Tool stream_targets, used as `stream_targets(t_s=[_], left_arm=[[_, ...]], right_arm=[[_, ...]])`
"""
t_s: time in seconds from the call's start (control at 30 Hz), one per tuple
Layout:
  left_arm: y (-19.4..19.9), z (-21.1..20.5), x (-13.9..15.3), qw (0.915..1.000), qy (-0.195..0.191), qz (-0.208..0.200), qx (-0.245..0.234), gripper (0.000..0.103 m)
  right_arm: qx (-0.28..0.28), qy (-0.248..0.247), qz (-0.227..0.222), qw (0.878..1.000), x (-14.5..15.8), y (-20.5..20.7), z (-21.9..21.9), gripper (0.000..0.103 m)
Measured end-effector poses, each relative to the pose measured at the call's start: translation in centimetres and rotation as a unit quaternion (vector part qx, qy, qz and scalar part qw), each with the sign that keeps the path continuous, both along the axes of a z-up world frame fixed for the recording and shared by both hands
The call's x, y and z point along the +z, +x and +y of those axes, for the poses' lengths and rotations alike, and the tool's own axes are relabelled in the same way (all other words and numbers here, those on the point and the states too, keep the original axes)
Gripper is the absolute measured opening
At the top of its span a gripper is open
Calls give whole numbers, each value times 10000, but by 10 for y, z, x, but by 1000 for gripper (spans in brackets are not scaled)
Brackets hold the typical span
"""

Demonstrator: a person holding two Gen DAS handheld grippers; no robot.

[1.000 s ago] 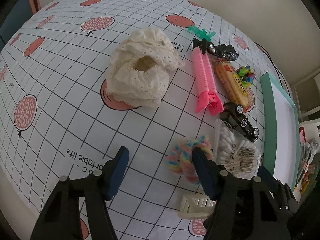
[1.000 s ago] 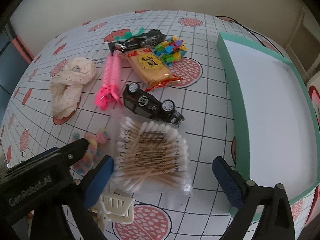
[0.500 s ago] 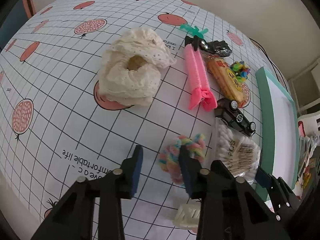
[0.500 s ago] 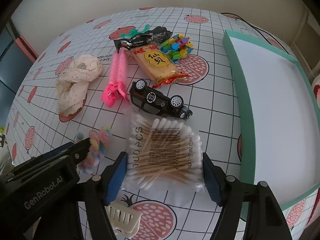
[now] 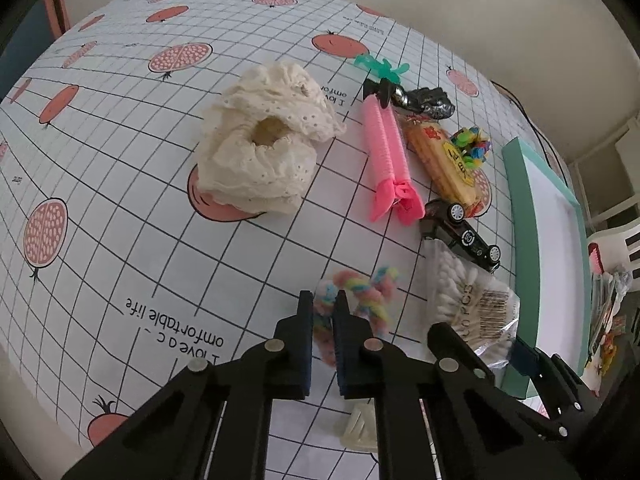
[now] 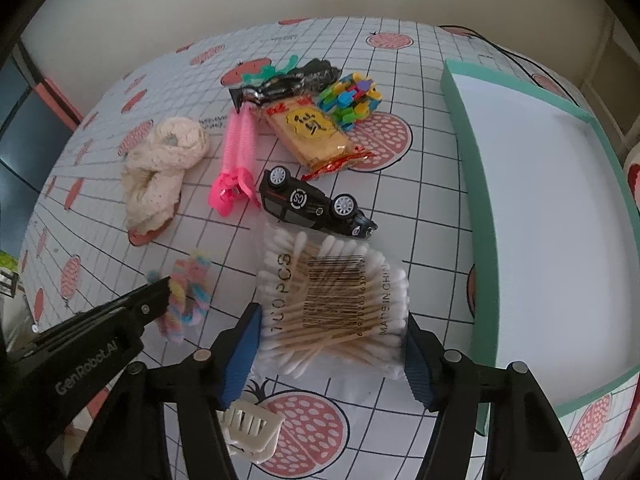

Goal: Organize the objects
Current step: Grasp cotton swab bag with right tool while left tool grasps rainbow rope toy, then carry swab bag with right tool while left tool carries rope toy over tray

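My left gripper is shut on one side of the pastel rainbow scrunchie, which lies on the checked tablecloth; the same scrunchie shows at the left of the right wrist view. My right gripper is shut on the clear bag of cotton swabs, blue pads pressing both of its sides. The swab bag appears at the lower right of the left wrist view. A teal-walled white tray lies to the right.
On the cloth lie a cream lace scrunchie, pink hair roller, black toy car, snack packet, coloured clips, dark wrapper and a white claw clip near the front edge.
The left jaws went from wide open to shut on the rainbow scrunchie. The right jaws narrowed from wide open onto the cotton swab bag. Both grippers moved forward a little.
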State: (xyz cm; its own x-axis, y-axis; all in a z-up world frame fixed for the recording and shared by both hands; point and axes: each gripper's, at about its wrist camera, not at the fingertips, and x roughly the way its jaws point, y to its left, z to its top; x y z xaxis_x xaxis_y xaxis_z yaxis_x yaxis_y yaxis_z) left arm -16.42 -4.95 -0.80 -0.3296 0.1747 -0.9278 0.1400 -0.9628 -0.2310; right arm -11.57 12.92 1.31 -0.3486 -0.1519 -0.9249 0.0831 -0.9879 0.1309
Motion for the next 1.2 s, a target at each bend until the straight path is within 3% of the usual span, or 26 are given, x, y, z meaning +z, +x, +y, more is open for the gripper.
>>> stream_targets(t_s=[0.27,0.43,0.67,0.9,1.2], left_arm=[[11,-4,24,9989,40,461,48,9],[17,-6,42,9959,222,870,114,9],[21,3,66,9891,300,1438,24,9],[13,46,74,9861,558,1543,-280,9],[1,128,76,9790,522,1640,-1095,9]], right_arm=[[-77,-296,337,9990,24,8,23,67],[-186,-593,796,9949,38,-13,0,67],[-520,-531,1147,9906,50,-17,27,67],[-1042,-263,1273,9860,47,-25,76,67],[-1713,8,1388,9754,39,-22,146,67]])
